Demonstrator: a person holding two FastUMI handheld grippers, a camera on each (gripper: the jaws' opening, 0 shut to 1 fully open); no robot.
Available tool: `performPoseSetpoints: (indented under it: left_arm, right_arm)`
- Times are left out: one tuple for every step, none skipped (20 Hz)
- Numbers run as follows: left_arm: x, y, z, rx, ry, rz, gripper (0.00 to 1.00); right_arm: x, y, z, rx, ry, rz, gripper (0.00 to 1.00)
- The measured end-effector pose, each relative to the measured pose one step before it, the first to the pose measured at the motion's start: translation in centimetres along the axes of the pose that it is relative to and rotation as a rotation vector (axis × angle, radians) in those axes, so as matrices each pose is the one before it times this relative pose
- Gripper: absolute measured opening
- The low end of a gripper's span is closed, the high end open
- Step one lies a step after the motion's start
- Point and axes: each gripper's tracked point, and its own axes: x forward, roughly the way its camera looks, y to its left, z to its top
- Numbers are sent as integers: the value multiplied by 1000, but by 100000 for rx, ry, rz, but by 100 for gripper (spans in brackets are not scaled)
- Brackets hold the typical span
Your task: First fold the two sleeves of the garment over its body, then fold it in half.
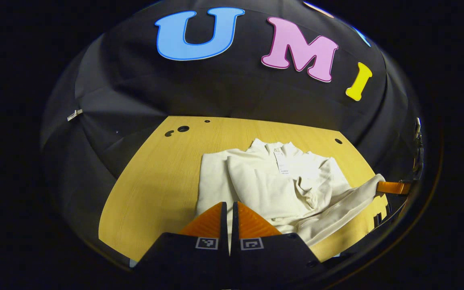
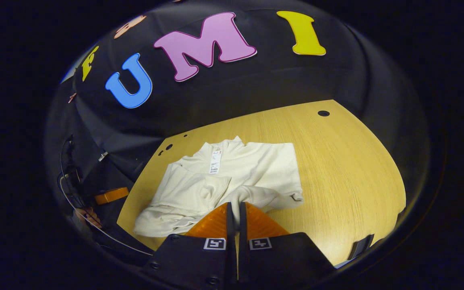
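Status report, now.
Left gripper shut, right gripper shut on sleeve. Garment on table, sleeves over body, not halved. Nothing obstructing.

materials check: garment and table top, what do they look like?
Garment: soft cream knit, probably cotton or fleece, matte; it creases and slumps in rounded folds, with a paper tag at the collar. Table: pale wood-grain top, likely laminate rather than solid wood; fine straight grain lines, smooth low sheen, round holes near the edge.

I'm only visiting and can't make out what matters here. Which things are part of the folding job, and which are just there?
Part of the job:
- cream long-sleeved top
- left hand-held gripper
- right hand-held gripper

Just there:
- wooden table
- black cloth wall
- paper tag at the top's collar
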Motion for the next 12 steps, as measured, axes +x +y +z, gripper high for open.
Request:
performPoseSetpoints:
  left_arm:
    - [558, 56, -48, 683, 669, 133, 6]
    - [560, -147, -289, 599, 1067, -216, 6]
    - [297, 5, -379, 423, 1462, 300, 6]
    - [-46, -309, -478, -647, 1268, -1236, 6]
    - [-305, -577, -794, -982, 1210, -2710, 6]
    - [-262, -292, -1600, -844, 2692, -2184, 6]
    - [-284, -190, -1930, -805, 3505, -2040, 6]
    - [-174, 53, -2011, -1114, 3084, -1235, 6]
    - [40, 131, -1677, -1511, 2945, -523, 6]
    - [51, 220, -1592, -1102, 2986, 297, 6]
    - [96, 457, -1011, -383, 2104, 1948, 6]
    - [87, 411, -833, 389, 1089, 1724, 7]
  right_arm:
    - [490, 263, 398, 650, -335, 314, 6]
    - [466, 114, 361, 128, -34, 125, 6]
    - [438, 180, 351, -20, 8, 420, 6]
    - [387, 66, 149, -238, 398, -66, 6]
    - [-115, 31, 37, -284, 116, 261, 6]
    - [-16, -110, 28, -432, 84, -211, 6]
    - [146, -75, -91, -423, 238, -209, 6]
    - [119, -101, 7, -208, 99, -236, 6]
    - [85, 47, 122, 215, -37, 156, 6]
    - [91, 81, 185, 533, -367, 400, 6]
    - [3, 35, 92, 731, -114, 297, 6]
    - [53, 45, 95, 318, -139, 245, 6]
